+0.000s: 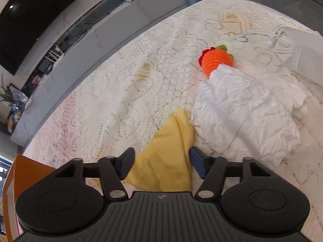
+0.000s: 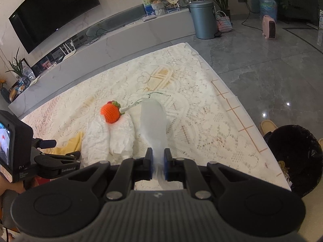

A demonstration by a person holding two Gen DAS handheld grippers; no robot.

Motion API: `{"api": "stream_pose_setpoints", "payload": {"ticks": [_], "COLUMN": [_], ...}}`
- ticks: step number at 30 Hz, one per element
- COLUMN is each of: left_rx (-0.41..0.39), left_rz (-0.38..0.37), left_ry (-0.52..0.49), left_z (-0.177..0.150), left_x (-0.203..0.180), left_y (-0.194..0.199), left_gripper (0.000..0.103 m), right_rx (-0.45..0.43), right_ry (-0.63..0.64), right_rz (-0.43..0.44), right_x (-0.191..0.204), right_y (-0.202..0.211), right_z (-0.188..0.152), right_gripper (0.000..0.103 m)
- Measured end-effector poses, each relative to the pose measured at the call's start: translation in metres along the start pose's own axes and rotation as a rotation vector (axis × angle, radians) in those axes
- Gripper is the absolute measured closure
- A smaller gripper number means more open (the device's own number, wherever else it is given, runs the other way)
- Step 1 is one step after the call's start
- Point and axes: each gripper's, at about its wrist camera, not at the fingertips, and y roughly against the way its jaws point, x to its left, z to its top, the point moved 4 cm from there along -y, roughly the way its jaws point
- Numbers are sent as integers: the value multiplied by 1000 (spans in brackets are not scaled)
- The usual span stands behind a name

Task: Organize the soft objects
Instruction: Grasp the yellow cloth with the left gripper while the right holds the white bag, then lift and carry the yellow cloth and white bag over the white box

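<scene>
A yellow cloth (image 1: 165, 161) lies on the lace tablecloth (image 1: 121, 84), between the open jaws of my left gripper (image 1: 162, 164). A crumpled white cloth (image 1: 246, 113) lies to its right, with an orange crocheted fruit (image 1: 217, 61) at its far end. In the right wrist view the white cloth (image 2: 109, 139), the orange fruit (image 2: 111, 113) and the yellow cloth (image 2: 74, 141) lie to the left. My right gripper (image 2: 157, 166) is shut on a translucent white bag (image 2: 153, 121) with a drawstring, held above the table. The left gripper (image 2: 76, 154) shows at the left edge.
A black bin (image 2: 296, 157) with a liner stands right of the table's edge. A TV (image 2: 52, 12) and a long grey console (image 2: 121, 40) lie beyond the table. A blue-grey trash can (image 2: 202, 20) stands on the floor.
</scene>
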Motion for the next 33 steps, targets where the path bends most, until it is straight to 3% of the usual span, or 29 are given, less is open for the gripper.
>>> {"api": "stream_pose_setpoints", "payload": {"ticks": [3, 7, 12, 16, 20, 23, 28, 33], "left_rx": [-10, -27, 2, -22, -110, -203, -289, -385], "left_rz": [-79, -110, -172, -153, -142, -179, -241, -203], "left_ry": [16, -38, 49, 72, 189, 245, 282, 302], "left_z": [-2, -3, -3, -4, -1, 0, 2, 8], "left_x": [0, -2, 8, 10, 20, 27, 34, 43], "left_y": [0, 1, 1, 7, 35, 63, 93, 116], "left_gripper": [67, 76, 96, 99, 100, 100, 100, 100], "right_rx": [0, 0, -15, -11, -10, -14, -36, -87], "right_ry": [5, 6, 5, 12, 11, 10, 40, 49], "right_rz": [-4, 9, 11, 15, 15, 19, 46, 145], "right_x": [1, 1, 2, 3, 4, 5, 12, 28], "right_y": [0, 0, 4, 3, 2, 3, 10, 21], "right_z": [0, 0, 3, 2, 3, 3, 2, 7], "right_gripper": [95, 95, 95, 95, 95, 95, 95, 96]}}
